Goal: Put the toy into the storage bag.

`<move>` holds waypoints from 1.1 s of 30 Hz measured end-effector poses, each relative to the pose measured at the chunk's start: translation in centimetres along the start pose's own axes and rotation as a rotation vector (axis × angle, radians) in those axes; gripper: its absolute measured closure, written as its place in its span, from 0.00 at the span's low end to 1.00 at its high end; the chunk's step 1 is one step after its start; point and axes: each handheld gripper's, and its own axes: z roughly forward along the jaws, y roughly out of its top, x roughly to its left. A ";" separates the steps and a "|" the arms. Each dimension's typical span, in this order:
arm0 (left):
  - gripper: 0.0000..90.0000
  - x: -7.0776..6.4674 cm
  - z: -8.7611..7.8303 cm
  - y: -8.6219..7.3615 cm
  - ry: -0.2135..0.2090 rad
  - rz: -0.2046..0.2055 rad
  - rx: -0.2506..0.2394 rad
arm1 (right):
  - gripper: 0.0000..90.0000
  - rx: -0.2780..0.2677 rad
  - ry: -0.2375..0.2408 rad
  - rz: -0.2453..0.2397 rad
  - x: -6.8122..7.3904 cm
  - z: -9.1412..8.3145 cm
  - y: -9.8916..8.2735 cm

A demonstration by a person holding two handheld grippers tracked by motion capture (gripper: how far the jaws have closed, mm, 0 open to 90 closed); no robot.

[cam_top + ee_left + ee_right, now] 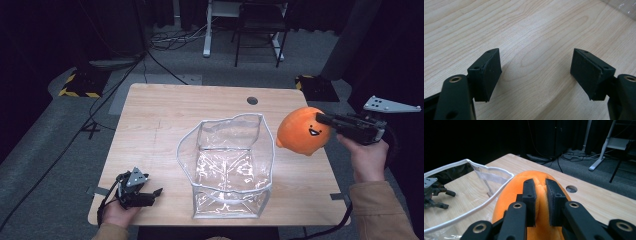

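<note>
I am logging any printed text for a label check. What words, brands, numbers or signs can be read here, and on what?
None: no readable text.
Orange plush toy: a printed smiling face, no letters.
Clear plastic bag: no print visible.
Floor blocks: yellow-black hazard stripes, no words.

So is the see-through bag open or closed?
Open. The clear bag stands upright with its white-edged mouth spread wide, and nothing is inside it; the orange plush is held beside it.

Bright overhead light on the table, dark surroundings, glare on the clear bag.
</note>
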 end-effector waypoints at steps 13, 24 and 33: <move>0.28 0.0 0.0 0.0 0.001 0.003 0.001 | 0.88 -0.022 -0.008 -0.034 1.0 -1.7 3.0; 0.28 0.0 0.0 0.0 0.001 0.003 0.001 | 0.88 -0.037 0.006 -0.061 2.1 -2.1 5.0; 0.28 0.0 0.0 0.0 0.001 0.003 0.001 | 0.88 -0.039 0.053 -0.090 3.6 -0.8 7.0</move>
